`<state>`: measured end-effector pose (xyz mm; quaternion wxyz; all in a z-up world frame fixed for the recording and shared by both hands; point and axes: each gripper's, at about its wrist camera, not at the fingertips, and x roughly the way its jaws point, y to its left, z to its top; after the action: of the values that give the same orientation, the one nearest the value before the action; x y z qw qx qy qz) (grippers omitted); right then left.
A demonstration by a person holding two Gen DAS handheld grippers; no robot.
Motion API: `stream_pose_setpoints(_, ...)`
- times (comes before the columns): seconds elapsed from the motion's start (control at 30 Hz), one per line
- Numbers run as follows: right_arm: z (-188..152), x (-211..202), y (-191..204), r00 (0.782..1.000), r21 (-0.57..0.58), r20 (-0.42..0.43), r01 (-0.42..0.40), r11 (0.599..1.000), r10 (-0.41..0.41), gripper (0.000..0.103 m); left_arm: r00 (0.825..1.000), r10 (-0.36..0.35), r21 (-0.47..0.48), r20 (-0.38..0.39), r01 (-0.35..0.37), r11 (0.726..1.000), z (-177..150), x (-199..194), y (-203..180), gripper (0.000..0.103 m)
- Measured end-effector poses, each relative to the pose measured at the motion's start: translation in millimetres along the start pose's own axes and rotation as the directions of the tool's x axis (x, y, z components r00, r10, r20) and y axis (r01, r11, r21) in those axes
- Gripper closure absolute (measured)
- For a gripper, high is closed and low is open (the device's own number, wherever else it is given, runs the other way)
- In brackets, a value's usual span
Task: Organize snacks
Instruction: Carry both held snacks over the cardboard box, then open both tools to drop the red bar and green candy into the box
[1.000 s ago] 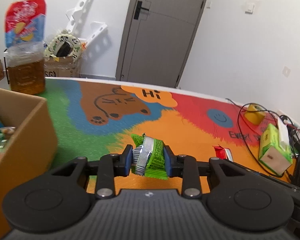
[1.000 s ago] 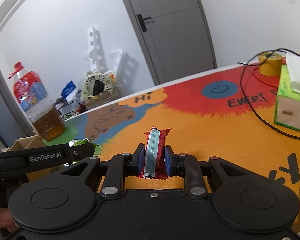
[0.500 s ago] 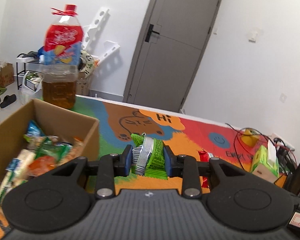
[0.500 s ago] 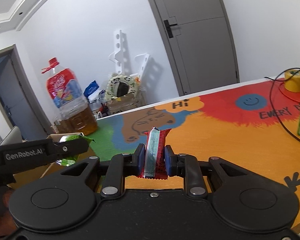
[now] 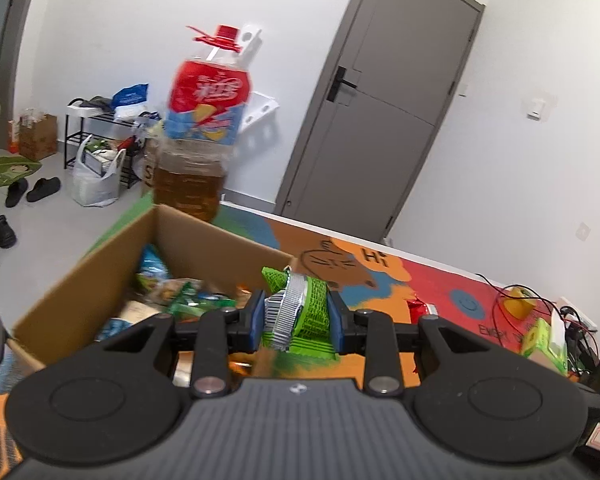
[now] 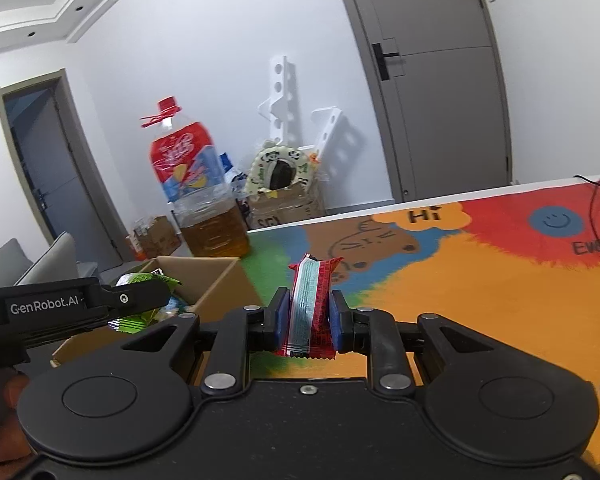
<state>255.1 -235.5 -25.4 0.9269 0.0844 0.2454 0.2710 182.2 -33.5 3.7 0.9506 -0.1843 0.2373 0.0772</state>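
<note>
White walls (image 5: 120,8) framed a grey door (image 5: 380,128). A black rack (image 5: 100,120), bags and shoes (image 5: 32,190) sat on the grey floor (image 5: 60,232); a colourful mat covered the desk (image 6: 480,280).

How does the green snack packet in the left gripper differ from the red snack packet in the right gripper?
The crinkled green foil snack packet looks wider and bulkier, with a silver seam; the flat red foil snack packet is slimmer, with a pale central strip. The green one, seen from the right wrist camera, is at the open cardboard box; the red one is over the colourful mat. Both stand upright, pinched in the left gripper and right gripper.
</note>
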Motion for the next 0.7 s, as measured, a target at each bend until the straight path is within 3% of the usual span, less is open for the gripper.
stream_pose_setpoints(0.7,0,28,80,0.997,-0.111,-0.042,-0.065,0.992,0.061,0.081,0.995,0.095,-0.117,-0.019,-0.097,0.988,9,-13,94,0.071)
